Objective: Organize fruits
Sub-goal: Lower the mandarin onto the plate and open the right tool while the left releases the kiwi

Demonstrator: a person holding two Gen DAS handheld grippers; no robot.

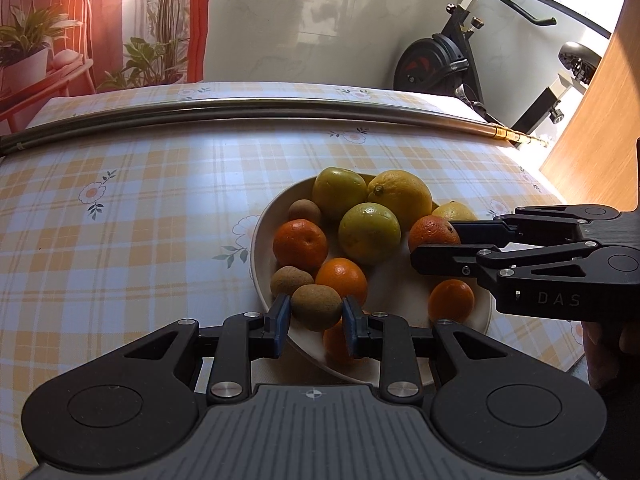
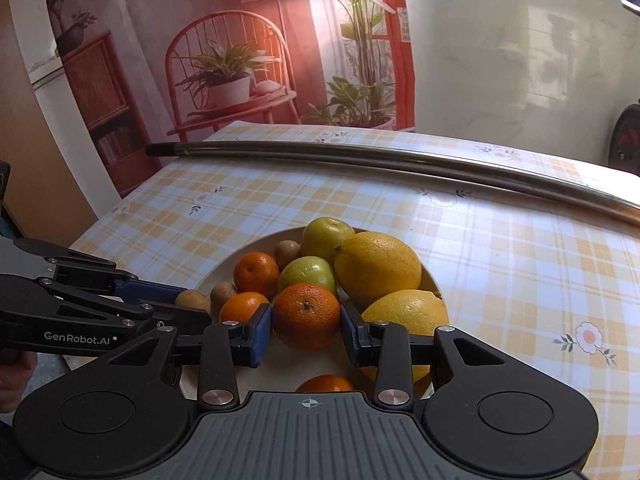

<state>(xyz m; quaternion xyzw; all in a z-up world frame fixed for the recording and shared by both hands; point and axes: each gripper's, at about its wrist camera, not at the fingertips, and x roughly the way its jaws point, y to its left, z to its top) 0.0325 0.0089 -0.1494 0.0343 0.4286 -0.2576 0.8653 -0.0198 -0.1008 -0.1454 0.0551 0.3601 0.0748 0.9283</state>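
Here the left hand-held gripper [image 1: 314, 318] clasped a kiwi [image 1: 316, 307], the right hand-held gripper [image 2: 306, 332] a mandarin [image 2: 306, 316]; all fruit remained unsorted in the bowl [image 1: 258, 248].

Fruits [image 1: 369, 233] in bowl [image 1: 260, 248] on table [image 1: 120, 208], metal rod [image 1: 256, 107] behind bowl

- left tongs [image 1: 314, 316]: black linkage arms, silver rivets, blue pads; grey ribbed base
- right tongs [image 2: 306, 328]: same build; "DAS" lettering on its side
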